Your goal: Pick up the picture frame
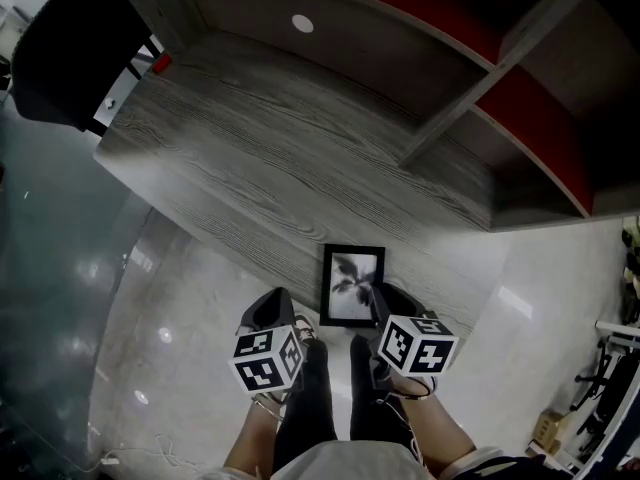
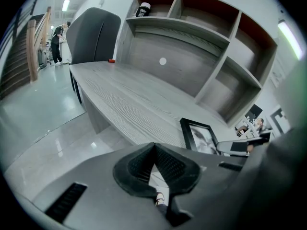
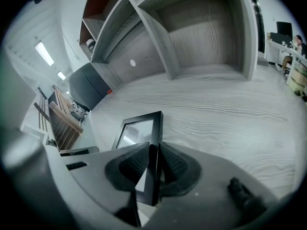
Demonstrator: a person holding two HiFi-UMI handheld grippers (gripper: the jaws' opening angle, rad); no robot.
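Grey shelf boxes (image 2: 204,14) are seen; a dark can (image 2: 142,9) is kept in the top left one. The left gripper (image 2: 154,150) is closed on nothing. The picture frame (image 3: 140,128), at the desk's (image 3: 216,119) near edge, is pinched by the right gripper (image 3: 154,152).

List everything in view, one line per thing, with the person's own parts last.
desk: one, grey wood grain, fills the middle of the head view
shelf unit: one, grey with red backing, along the desk's far side
picture frame: one, black, at the desk's near edge
chair: one, dark, at the desk's left end
small thing: one, red, on the desk beside the chair
disc: one, white, on the back panel
container: one, black and white, top shelf
floor: glossy, pale, below the desk
left gripper: one, black, shut, empty
right gripper: one, black, closed on the picture frame's edge
legs: two, dark trousers, below the grippers
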